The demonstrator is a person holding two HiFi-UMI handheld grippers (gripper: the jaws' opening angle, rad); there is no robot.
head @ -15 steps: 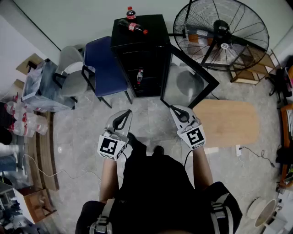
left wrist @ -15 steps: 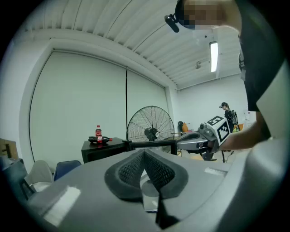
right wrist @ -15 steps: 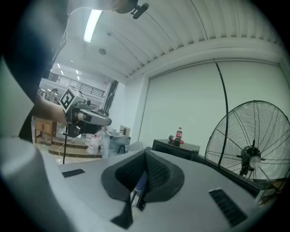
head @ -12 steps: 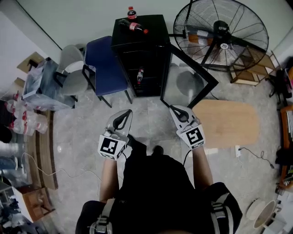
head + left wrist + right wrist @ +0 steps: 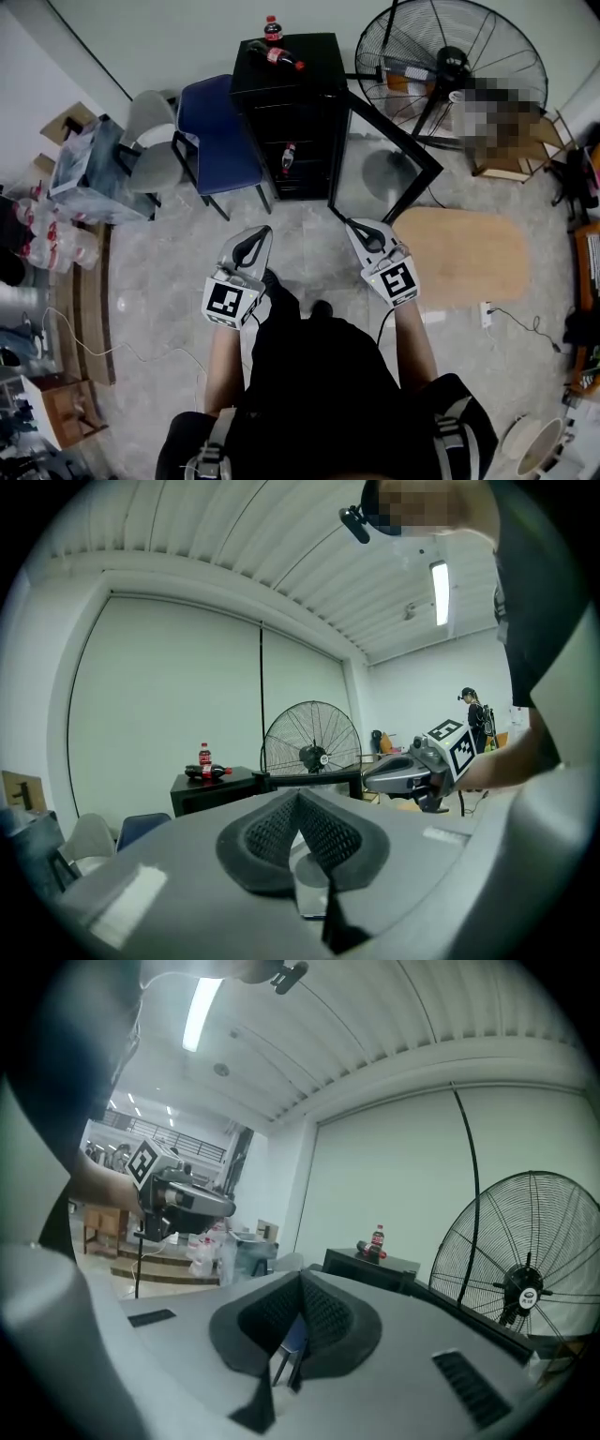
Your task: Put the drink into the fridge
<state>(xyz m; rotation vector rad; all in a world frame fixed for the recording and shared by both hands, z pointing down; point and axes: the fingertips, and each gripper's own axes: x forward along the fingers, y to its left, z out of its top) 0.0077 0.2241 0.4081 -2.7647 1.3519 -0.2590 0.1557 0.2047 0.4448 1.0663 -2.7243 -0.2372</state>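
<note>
Grey floor tiles run from the person's feet to the fridge (image 5: 314, 73). Nearest, well short of the fridge, the left gripper (image 5: 255, 236) and right gripper (image 5: 361, 232) are held side by side, pointing toward it. Each has its jaws pressed together, with nothing between them.

Farther on, the fridge stands with its door (image 5: 384, 155) swung open to the right. Three drinks show:
- a shelf bottle (image 5: 288, 157) inside the fridge;
- a lying bottle (image 5: 277, 56) on the fridge top;
- an upright bottle (image 5: 272, 28) just behind it, at the back of the top.

Two chairs stand left of the fridge: a blue chair (image 5: 214, 131) just beside it and a grey chair (image 5: 150, 150) beyond. One fan (image 5: 450, 70) stands to the fridge's right.

The step in hand looks like the approach, with no drink taken yet. The next move probably calls for closing in on the fridge, spreading one gripper's jaws around a bottle on top, then carrying it through the open door to a shelf.
</note>
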